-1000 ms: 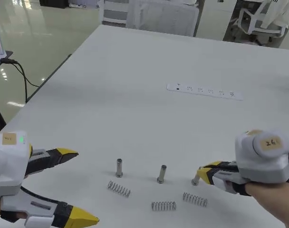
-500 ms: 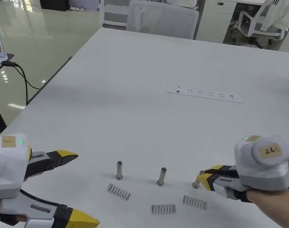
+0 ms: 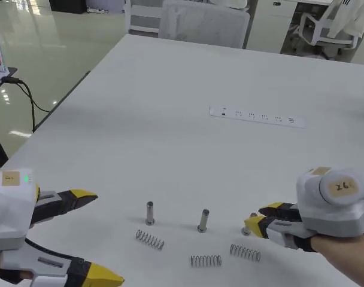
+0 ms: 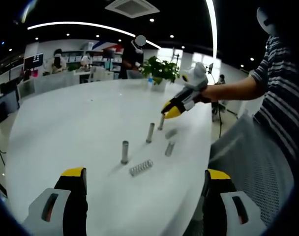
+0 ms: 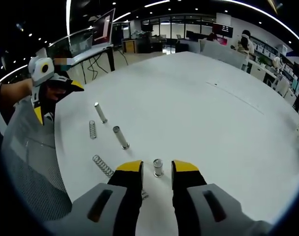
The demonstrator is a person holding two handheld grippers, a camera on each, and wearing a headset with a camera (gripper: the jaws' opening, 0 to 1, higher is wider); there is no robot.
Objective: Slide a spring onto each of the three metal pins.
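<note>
- White workbench (image 3: 170,107) stretches ahead of me, smooth and plain, with the work laid out at the end nearest to me.
- Three short metal pins stand upright there in a row, well apart from one another: the left pin (image 3: 149,213), the middle pin (image 3: 203,220) and the right pin (image 5: 158,164).
- Three coiled springs lie flat on the table just on my side of the pins, none of them on a pin: the left spring (image 3: 149,239), the middle spring (image 3: 206,260) and the right spring (image 3: 245,252).
- My right gripper (image 5: 156,169), black with yellow tips, sits low at the table. Its jaws are parted a little and the right pin stands in the gap between the tips. A sliver of table shows on either side of the pin, so nothing is clamped.
- My left gripper (image 4: 145,173) is off to the left of the row, near the left pin but apart from it. Its jaws are spread wide and hold nothing.
- A white power strip (image 3: 257,116) lies farther back on the table, well apart from the pins.
- Office chairs (image 3: 203,21) stand beyond the far edge.
- A black cable (image 3: 29,95) runs beside the table on the left.
</note>
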